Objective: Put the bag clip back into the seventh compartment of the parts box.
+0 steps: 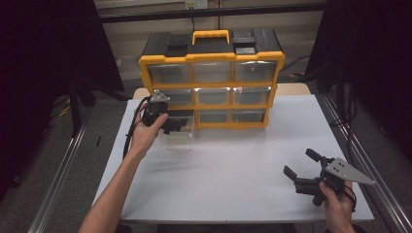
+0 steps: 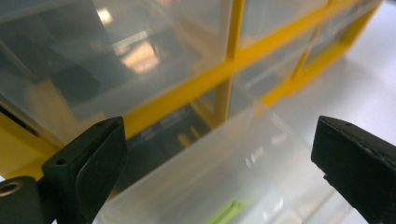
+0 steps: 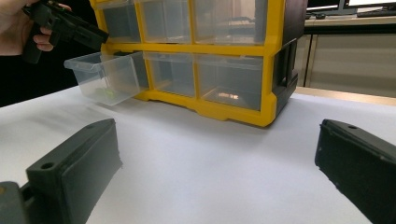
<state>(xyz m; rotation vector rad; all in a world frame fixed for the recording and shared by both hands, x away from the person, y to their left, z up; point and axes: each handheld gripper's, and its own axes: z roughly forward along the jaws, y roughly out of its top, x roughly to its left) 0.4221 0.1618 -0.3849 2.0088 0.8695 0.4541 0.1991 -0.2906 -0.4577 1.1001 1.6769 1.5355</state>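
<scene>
The bottom-left drawer [image 3: 105, 77] of the yellow organiser [image 1: 212, 80] is sitting pulled out, with a small green piece [image 2: 229, 211] lying inside, so the step in hand is probably reaching into it. The left claw [image 1: 171, 125] is hovering just over the open drawer, jaws apart and holding nothing, wrist bent forward. The next move likely calls for dipping down onto the green piece. The right claw [image 1: 302, 169] is waiting low over the bench [image 1: 228, 165], jaws apart.
</scene>
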